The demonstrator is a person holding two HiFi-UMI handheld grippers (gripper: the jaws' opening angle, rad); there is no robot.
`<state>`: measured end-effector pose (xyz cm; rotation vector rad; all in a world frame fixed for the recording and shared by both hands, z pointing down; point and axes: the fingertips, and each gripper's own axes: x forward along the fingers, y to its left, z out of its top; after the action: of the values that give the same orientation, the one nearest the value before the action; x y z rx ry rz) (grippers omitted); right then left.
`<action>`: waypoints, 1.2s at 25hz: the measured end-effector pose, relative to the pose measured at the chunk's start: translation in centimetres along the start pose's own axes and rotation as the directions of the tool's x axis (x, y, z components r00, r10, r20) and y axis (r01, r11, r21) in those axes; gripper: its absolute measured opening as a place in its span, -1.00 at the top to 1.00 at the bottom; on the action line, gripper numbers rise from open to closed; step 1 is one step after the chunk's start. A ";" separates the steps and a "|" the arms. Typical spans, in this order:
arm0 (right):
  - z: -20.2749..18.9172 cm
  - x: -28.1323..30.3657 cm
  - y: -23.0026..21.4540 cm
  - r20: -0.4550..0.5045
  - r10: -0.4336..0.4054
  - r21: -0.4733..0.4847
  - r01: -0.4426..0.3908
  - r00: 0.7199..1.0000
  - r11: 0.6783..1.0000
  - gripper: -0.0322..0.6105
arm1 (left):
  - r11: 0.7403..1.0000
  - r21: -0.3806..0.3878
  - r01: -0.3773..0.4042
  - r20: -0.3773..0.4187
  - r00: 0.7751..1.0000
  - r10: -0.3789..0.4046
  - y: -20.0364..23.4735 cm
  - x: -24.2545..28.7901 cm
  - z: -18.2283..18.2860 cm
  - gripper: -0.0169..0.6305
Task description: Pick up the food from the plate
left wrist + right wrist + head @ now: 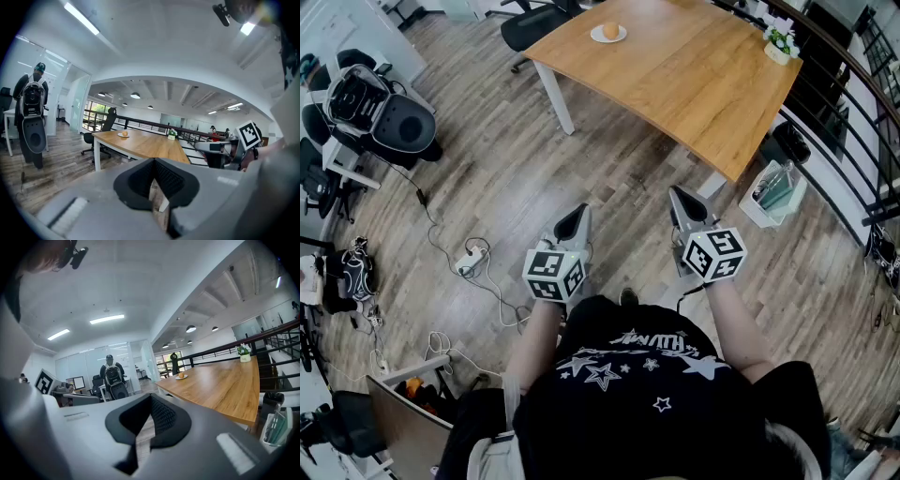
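Note:
An orange round food (pixel 610 30) lies on a small white plate (pixel 598 37) at the far end of a wooden table (pixel 694 75). Both grippers hang over the wood floor, well short of the table. My left gripper (pixel 578 214) and right gripper (pixel 678 195) are side by side, jaws shut and empty, pointing toward the table. The left gripper view shows the food (pixel 124 133) far off on the table, beyond the shut left gripper (pixel 154 161). The right gripper view shows the food (pixel 181 375) on its plate past the shut right gripper (pixel 150 399).
A small potted plant (pixel 780 42) stands on the table's right end. A black office chair (pixel 530 19) is behind the table, and a bin (pixel 773 192) stands by its near corner. Cables and a power strip (pixel 471 261) lie on the floor at left. A railing (pixel 853 84) runs along the right.

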<state>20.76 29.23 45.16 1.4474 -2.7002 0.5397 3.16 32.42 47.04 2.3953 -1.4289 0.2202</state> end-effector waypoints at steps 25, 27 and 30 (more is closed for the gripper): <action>-0.6 8.5 -2.6 -0.025 0.114 0.084 -0.111 0.993 0.990 0.89 | 0.993 -0.037 -0.111 0.023 0.993 0.112 4.8 2.3 1.2 0.94; -0.3 9.8 -3.6 -0.022 0.093 0.080 -0.091 0.995 0.993 0.89 | 0.994 -0.031 -0.106 0.015 0.994 0.107 5.7 3.5 1.3 0.94; 0.1 11.8 -5.3 -0.020 0.049 0.072 -0.047 0.999 0.996 0.89 | 0.994 -0.062 -0.093 -0.004 0.996 0.093 7.5 5.2 1.2 0.94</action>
<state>18.36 17.05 48.82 1.3863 -2.7320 0.6579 -0.97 24.44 49.11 2.2818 -1.5258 0.1972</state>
